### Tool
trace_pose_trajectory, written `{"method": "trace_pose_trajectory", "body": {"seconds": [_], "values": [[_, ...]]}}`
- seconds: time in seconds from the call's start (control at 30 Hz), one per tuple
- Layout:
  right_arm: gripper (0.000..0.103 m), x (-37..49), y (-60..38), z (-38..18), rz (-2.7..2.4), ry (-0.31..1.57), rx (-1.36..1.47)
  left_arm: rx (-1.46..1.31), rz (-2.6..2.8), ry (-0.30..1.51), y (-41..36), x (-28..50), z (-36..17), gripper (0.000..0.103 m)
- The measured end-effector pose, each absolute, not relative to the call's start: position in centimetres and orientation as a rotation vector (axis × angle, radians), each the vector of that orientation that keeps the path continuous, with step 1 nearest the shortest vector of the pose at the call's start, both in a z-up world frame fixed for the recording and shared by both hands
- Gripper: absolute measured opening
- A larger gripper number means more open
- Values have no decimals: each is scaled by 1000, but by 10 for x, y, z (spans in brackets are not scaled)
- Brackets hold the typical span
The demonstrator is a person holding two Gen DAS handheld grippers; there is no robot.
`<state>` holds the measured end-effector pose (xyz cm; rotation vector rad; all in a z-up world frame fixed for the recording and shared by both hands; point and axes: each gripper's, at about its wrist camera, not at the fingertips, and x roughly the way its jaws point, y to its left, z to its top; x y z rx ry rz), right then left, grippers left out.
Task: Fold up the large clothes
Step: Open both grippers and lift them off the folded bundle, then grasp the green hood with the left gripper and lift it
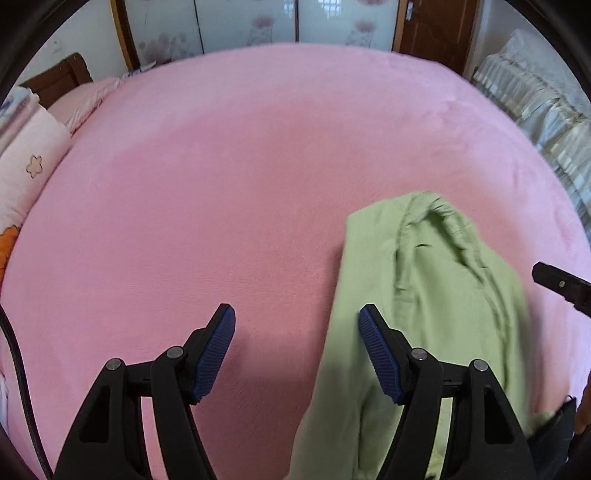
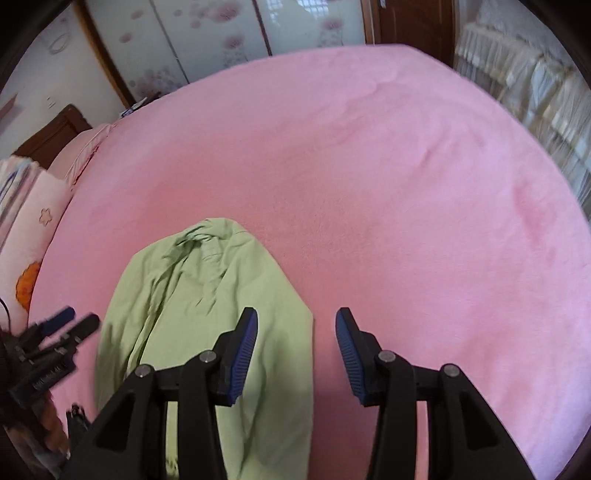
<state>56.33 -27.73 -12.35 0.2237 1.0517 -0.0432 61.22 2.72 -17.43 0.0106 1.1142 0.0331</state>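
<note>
A light green garment lies folded lengthwise on the pink bed cover, its collar end toward the far side. My left gripper is open above the garment's left edge, with nothing between its blue pads. In the right wrist view the same green garment lies at lower left. My right gripper is open over the garment's right edge, also holding nothing. The left gripper shows at the left edge of that view, and one finger of the right gripper at the right edge of the left wrist view.
A pink quilt with a flower print lies at the bed's left side by a dark wooden headboard. Wardrobe doors with flower patterns stand behind the bed. Pale folded bedding is stacked at the right.
</note>
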Motion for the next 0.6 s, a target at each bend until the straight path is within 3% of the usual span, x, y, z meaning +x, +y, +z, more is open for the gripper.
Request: {"method": "trace_pose_trajectory", "body": {"seconds": [0.17, 0.2, 0.23, 0.27, 0.3, 0.33, 0.47, 0.6], "values": [[44, 591, -269, -163, -18, 1122, 220, -40, 22, 1177, 30, 634, -220, 68], [44, 593, -266, -169, -21, 1126, 207, -62, 14, 1168, 33, 635, -222, 62], [44, 595, -263, -172, -22, 1120, 191, -85, -2, 1155, 35, 635, -222, 41], [36, 593, -258, -174, -20, 1113, 168, -115, -33, 1146, 36, 635, -220, 25], [21, 592, -253, -174, -14, 1103, 137, -139, -60, 1147, 37, 635, -218, 4], [3, 590, -248, -172, -8, 1106, 117, -131, -60, 1143, 37, 635, -215, 3], [3, 568, -241, -141, -17, 1025, 81, 14, -19, 1043, 22, 617, -179, 1], [3, 522, -241, -80, 39, 893, 129, -21, -31, 954, 29, 581, -121, 1]]}}
